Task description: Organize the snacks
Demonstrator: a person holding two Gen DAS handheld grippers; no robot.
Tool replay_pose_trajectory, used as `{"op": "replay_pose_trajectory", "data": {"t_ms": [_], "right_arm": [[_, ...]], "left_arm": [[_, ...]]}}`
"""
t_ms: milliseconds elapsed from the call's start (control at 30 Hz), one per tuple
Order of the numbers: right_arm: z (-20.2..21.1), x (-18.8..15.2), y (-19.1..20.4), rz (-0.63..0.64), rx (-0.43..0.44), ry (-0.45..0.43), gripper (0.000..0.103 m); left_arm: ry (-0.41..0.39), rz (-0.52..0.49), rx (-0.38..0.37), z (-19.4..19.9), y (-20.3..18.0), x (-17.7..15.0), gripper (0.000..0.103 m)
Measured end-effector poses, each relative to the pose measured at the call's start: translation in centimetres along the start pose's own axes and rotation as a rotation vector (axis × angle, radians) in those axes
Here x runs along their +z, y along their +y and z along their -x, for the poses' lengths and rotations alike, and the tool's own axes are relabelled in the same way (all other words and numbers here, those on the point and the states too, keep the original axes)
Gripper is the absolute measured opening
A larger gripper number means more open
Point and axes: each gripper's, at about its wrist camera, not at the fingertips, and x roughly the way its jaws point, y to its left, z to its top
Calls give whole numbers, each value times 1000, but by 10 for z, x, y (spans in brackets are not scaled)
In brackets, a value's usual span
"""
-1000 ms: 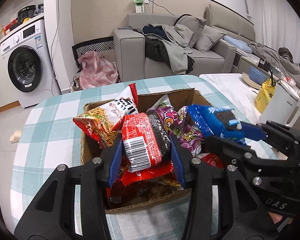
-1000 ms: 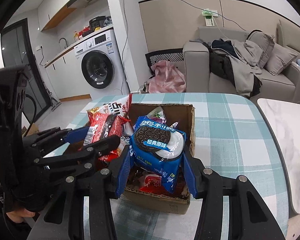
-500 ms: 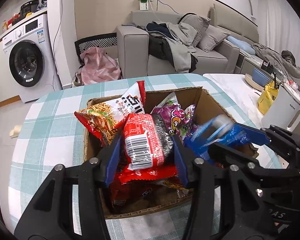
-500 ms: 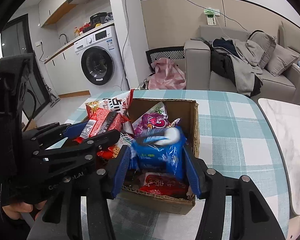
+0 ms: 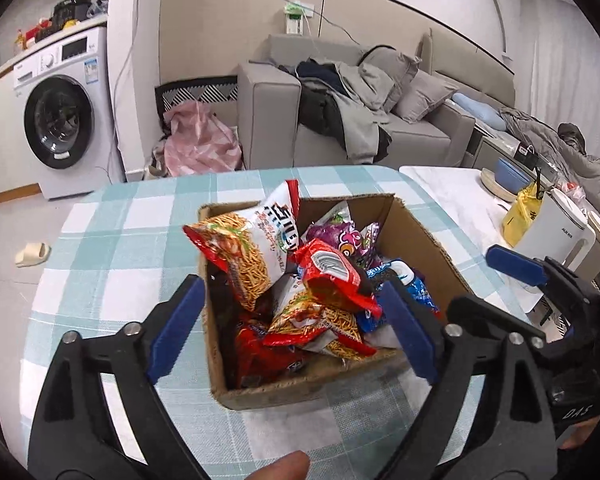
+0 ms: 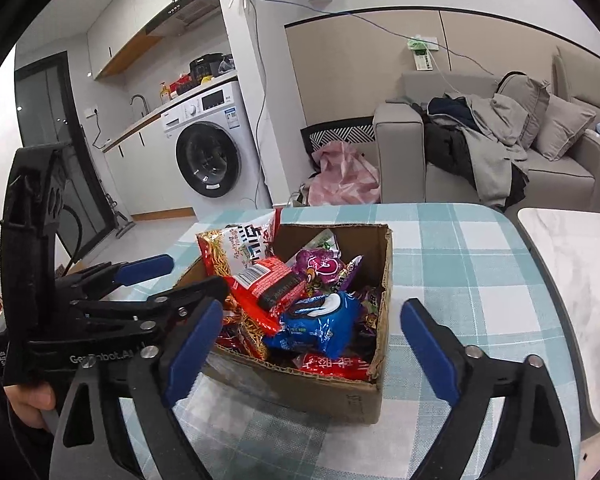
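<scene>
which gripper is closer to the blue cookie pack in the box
Right. The right gripper hangs open just in front of the blue cookie pack. The left gripper, also open, sits over the box's other side, nearer the red pack.

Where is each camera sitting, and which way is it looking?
Left wrist view: sits on the left gripper, looking forward and down into the cardboard box; its open fingers, a fingertip and the right gripper show.
Right wrist view: sits on the right gripper, facing the box from its other side; its open fingers, the left gripper and a hand show.
Both share the box, the blue cookie pack, checked tablecloth, sofa and washing machine.
</scene>
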Motion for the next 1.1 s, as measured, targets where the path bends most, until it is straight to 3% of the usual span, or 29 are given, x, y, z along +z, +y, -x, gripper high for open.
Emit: {"op": "replay_pose_trajectory", "data": {"t_ms": [67, 200, 700, 1100], "right_arm": [[6, 0, 1, 3, 10, -14, 102], [22, -1, 3, 14, 68, -55, 103], [72, -34, 13, 108, 88, -163, 103], [85, -70, 11, 117, 121, -221, 103]], "left_arm": [[-24, 2, 9, 11, 2, -1, 103], [-55, -8, 20, 32, 1, -8, 102], [-184, -50, 84, 107, -3, -66, 102], [-209, -11, 123, 109, 2, -115, 102]]}}
